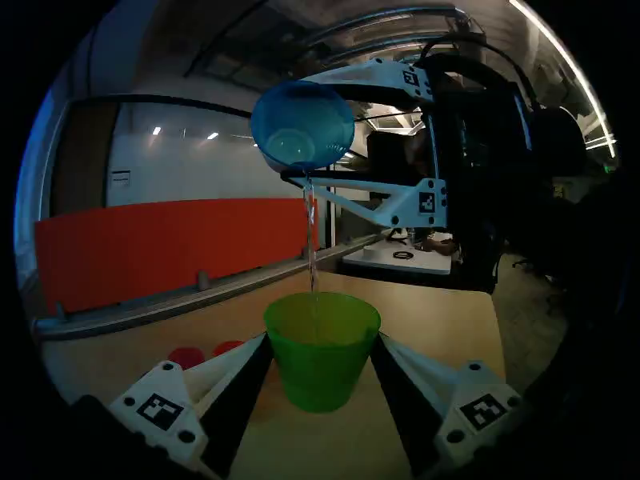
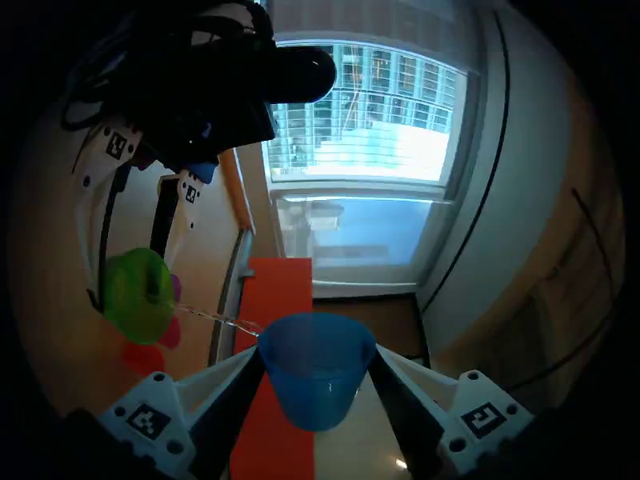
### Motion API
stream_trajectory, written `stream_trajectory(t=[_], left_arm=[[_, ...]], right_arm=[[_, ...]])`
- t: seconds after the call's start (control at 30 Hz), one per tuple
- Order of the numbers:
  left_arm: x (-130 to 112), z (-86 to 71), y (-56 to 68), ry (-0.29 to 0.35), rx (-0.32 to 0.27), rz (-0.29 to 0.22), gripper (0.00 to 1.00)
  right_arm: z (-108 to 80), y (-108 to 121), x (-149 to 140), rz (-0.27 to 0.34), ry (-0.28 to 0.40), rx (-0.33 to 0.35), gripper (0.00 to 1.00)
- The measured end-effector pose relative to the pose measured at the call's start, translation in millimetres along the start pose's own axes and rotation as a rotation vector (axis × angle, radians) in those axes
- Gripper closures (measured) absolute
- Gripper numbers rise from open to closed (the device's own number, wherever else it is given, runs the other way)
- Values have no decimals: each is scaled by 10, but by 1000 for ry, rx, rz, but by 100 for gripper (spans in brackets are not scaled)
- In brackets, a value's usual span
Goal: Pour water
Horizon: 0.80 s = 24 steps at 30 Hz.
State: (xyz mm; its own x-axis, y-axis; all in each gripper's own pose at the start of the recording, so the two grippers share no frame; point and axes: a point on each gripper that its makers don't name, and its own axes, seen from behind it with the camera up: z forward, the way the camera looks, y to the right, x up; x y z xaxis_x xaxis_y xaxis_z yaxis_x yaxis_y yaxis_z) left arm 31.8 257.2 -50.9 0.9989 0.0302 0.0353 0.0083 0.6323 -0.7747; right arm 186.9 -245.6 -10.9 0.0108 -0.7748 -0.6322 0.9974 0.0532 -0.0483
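Note:
My left gripper [image 1: 320, 360] is shut on a green cup [image 1: 322, 350], held upright just above the wooden table [image 1: 432, 316]. Above it my right gripper [image 1: 352, 152] is shut on a blue cup [image 1: 302, 126], tipped so its mouth faces me. A thin stream of water [image 1: 310, 240] falls from the blue cup's rim into the green cup. In the right gripper view the blue cup [image 2: 317, 378] sits between the fingers of the right gripper [image 2: 317, 384], and the water [image 2: 216, 318] arcs to the green cup [image 2: 138, 294] held in the left gripper [image 2: 136, 240].
Red round pieces [image 1: 200, 353] lie on the table to the left of the green cup. An orange partition [image 1: 160, 248] runs behind the table edge. A white desk [image 1: 404, 258] stands farther back. A large window [image 2: 360, 152] fills the far wall.

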Motion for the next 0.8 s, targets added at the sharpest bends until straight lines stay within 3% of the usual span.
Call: stream_trajectory(t=[0.8], left_arm=[[22,-2,7,9,-1,-7,17]], right_arm=[[-4,31,90,-56,14,-18,10]])
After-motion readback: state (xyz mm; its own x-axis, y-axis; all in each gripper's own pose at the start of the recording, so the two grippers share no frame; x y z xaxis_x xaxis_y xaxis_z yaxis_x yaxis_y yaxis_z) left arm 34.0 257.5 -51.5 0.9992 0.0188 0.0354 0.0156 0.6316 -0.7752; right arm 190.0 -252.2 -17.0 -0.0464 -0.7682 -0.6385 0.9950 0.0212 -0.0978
